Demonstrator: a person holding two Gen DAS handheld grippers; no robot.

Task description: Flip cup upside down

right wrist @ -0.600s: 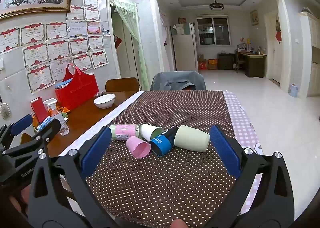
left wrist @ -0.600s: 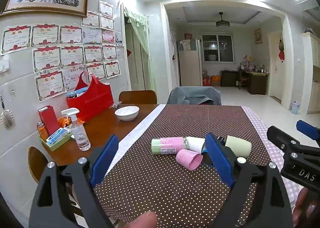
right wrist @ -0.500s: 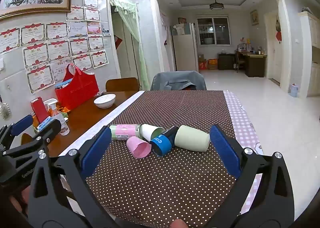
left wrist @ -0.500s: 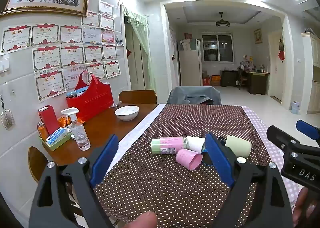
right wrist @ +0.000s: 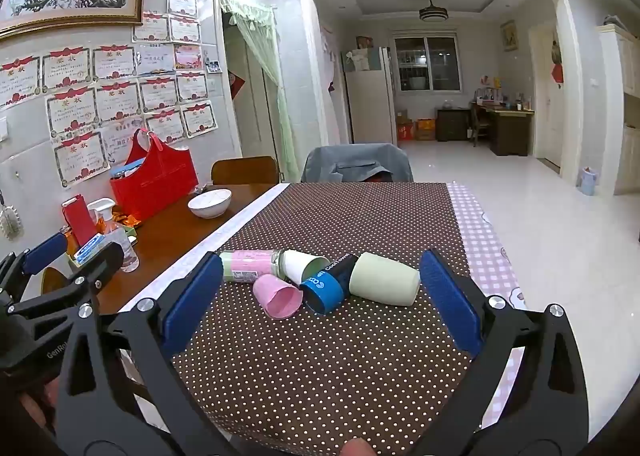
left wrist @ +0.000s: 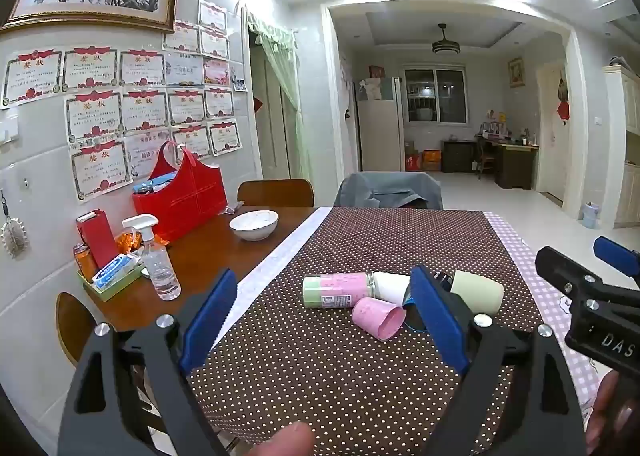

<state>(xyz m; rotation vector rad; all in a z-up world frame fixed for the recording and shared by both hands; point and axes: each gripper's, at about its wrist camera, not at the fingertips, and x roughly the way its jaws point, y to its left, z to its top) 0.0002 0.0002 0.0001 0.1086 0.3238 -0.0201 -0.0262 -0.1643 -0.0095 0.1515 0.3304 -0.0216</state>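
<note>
Left wrist view: my left tongs [left wrist: 320, 304] spread apart, nothing between them, held over the near edge of the dotted tablecloth [left wrist: 320, 376]. Cups lie tipped in a cluster at 12–1 o'clock: pink cup [left wrist: 378, 318] nearest, white cup [left wrist: 390, 287] behind it, green cup [left wrist: 478, 292] to the right, pink-green bottle [left wrist: 336, 290] to the left. White bowl [left wrist: 254, 224] at 11 o'clock.

Right wrist view: my right tongs [right wrist: 322, 296] also apart, empty. Pink cup [right wrist: 280, 296], blue cup [right wrist: 328, 288], green cup [right wrist: 384, 284] on their sides at 12 o'clock, touching. My left tongs [right wrist: 60, 252] at 9 o'clock.
</note>
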